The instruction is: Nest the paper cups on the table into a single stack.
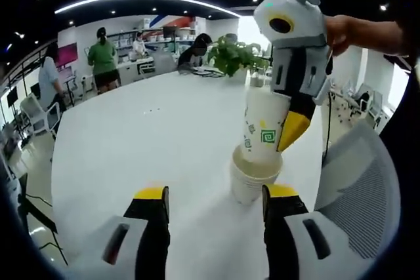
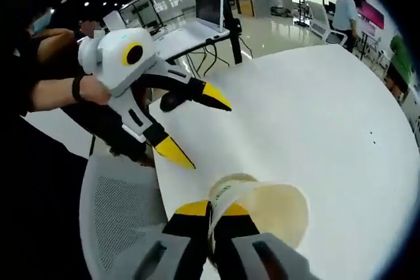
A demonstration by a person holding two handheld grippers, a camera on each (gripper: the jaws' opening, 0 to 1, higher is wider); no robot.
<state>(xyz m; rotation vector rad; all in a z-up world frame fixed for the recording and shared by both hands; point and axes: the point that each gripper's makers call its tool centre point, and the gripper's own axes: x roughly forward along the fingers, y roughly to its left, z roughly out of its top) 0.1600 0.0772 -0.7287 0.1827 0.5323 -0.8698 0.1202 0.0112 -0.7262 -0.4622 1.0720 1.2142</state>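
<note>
While the left gripper (image 1: 213, 201) hangs low over the white table (image 1: 144, 136) with its yellow-tipped jaws spread and nothing between them, its view takes in the whole nesting point: a white paper cup (image 1: 252, 178) stands upright on the table just ahead of the right-hand jaw, and a second, taller cup with green printing (image 1: 264, 132) sits tilted with its base inside the first cup's mouth. The right gripper (image 1: 289, 126) comes in from above, a hand (image 1: 341, 31) behind it, one jaw lying down the outside of the printed cup. To the far left of that view people stand and sit at desks, a potted plant (image 1: 233, 56) rests at the table's far edge, and a mesh-backed chair (image 1: 361, 188) fills the lower right. From the right gripper view the grip itself is plain — the right gripper (image 2: 211, 218) has its jaws pinching the cup's rim (image 2: 226, 191), one jaw inside and one outside, and the open cream interior (image 2: 279, 211) faces the camera. Upper left there, the left gripper (image 2: 197, 122) is seen side-on, jaws apart, with a chair (image 2: 118, 208) below it; the lower cup is hidden behind the held one.
</note>
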